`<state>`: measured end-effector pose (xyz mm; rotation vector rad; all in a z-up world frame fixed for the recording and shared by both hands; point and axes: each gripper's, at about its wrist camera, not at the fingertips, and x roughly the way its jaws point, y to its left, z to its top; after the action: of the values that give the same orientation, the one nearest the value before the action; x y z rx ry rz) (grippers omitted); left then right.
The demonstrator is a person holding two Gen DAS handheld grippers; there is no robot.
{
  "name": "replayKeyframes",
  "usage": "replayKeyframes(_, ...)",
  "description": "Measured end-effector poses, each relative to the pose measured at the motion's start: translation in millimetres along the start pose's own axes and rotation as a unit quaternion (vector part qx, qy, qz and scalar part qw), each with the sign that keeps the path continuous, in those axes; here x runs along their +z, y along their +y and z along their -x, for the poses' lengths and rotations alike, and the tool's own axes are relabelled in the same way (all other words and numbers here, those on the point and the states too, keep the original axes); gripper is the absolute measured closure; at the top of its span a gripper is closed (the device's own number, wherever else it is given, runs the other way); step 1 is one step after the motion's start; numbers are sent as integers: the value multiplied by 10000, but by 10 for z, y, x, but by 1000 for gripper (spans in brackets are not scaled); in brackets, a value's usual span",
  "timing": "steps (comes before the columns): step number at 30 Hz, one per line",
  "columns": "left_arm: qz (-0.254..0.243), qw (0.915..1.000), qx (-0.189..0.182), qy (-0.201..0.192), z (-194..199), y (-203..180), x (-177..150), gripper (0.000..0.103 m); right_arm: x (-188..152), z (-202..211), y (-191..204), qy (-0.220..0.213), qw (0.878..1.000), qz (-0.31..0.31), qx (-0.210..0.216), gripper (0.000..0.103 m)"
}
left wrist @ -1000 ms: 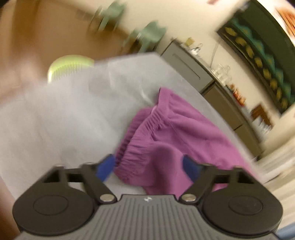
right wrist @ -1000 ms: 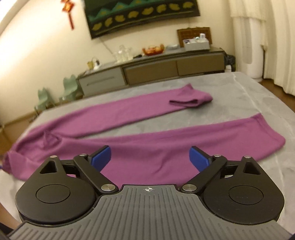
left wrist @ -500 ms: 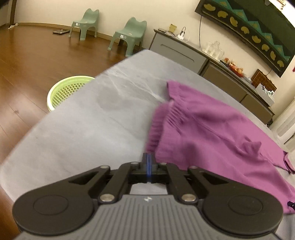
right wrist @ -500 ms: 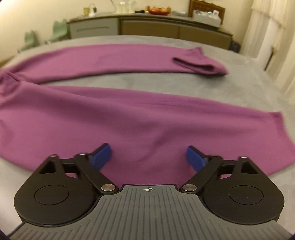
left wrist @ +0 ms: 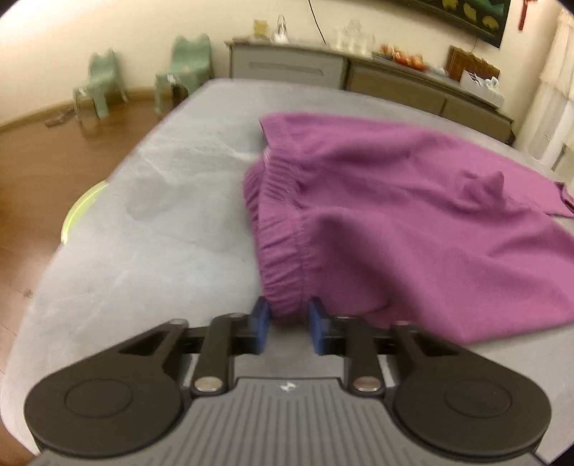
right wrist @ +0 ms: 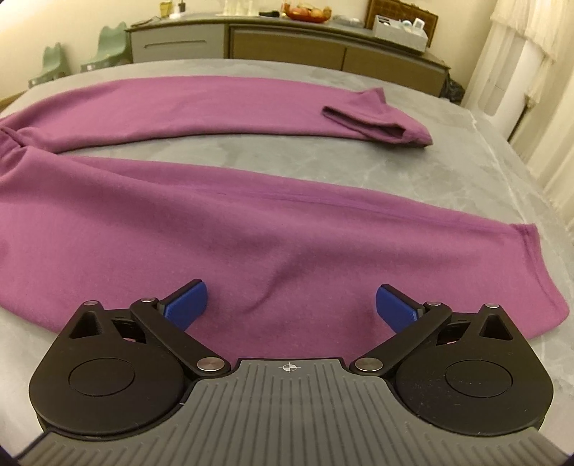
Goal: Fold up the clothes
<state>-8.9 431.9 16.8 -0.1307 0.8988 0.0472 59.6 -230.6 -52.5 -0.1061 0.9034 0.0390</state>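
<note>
Two small green chairs point(left wrist: 143, 77) stand on the wooden floor point(left wrist: 53, 154) beside a long sideboard point(right wrist: 287, 43) carrying a fruit bowl point(right wrist: 306, 12), and a green basket point(left wrist: 77, 211) sits below the grey table point(left wrist: 161, 215).

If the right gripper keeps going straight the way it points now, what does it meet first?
Most likely the near leg of the purple pants: the open right gripper points down at that cloth, which lies flat on the grey table. Nothing shows between them.
</note>
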Motion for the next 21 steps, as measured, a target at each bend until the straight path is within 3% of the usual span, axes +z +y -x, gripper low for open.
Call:
replayKeyframes(1, 92, 9999, -127, -42, 92, 81, 61, 97, 1, -11, -43, 50, 9999, -34, 81, 1)
replayKeyframes(4, 339, 9989, -275, -185, 419, 404, 249, 101, 9, -39, -163, 189, 9993, -76, 307, 1)
replayKeyframes(6, 175, 9998, 74, 10, 522, 547, 314, 103, 20, -53, -216, 252, 9989, -12, 401, 1)
replayKeyframes(9, -280, 9951, 706, 629, 410, 590, 268, 102, 47, -75, -227, 318, 9985, 27, 437, 0)
replayKeyframes(11, -527, 9921, 878, 723, 391, 521, 215, 96, 65, -71, -205, 372, 9985, 54, 394, 1)
replayKeyframes(14, -714, 9929, 924, 235, 528, 300, 227, 75, 130, -2, -199, 283, 9991, 157, 269, 8)
replayKeyframes(15, -681, 9944, 804, 93, 562, 228, 268, 67, 191, 28, -258, 160, 9996, 76, 208, 11)
replayKeyframes(20, -485, 9965, 158, -655, 654, -363, 608, 55, 590, 133, -655, -560, 9970, -496, -187, 10)
replayKeyframes(21, -417, 9956, -31, -842, 660, -521, 686, 46, 706, 78, -720, -654, 9960, -535, -305, 9)
